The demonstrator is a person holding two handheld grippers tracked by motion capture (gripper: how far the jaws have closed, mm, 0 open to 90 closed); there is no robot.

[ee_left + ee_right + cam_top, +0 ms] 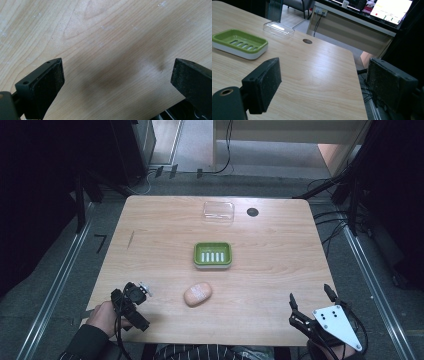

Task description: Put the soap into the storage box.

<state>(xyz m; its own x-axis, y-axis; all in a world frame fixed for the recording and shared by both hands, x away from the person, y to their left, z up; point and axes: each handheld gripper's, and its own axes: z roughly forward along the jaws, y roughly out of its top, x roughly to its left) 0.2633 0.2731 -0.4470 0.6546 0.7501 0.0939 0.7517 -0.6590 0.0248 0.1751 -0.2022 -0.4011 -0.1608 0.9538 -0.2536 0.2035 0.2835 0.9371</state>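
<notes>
Both the left gripper (pixel 134 301) and right gripper (pixel 310 301) gaped empty at the tabletop's (pixel 270 270) near edge, so the soap (pixel 198 294) lay untouched, not yet in the green dish (pixel 213 255).

Pink soap bar (pixel 198 294) and green soap dish (pixel 213 255) on the wooden table

The soap is a rounded, pale pink oval with a lighter patch on top, lying flat near the table's front edge, its long axis slightly slanted. Beyond it, apart from it and near the table's middle, sits the dish: a rectangular green tray with rounded corners on a white base, upright and empty, its floor cut by a row of short slots.
</notes>
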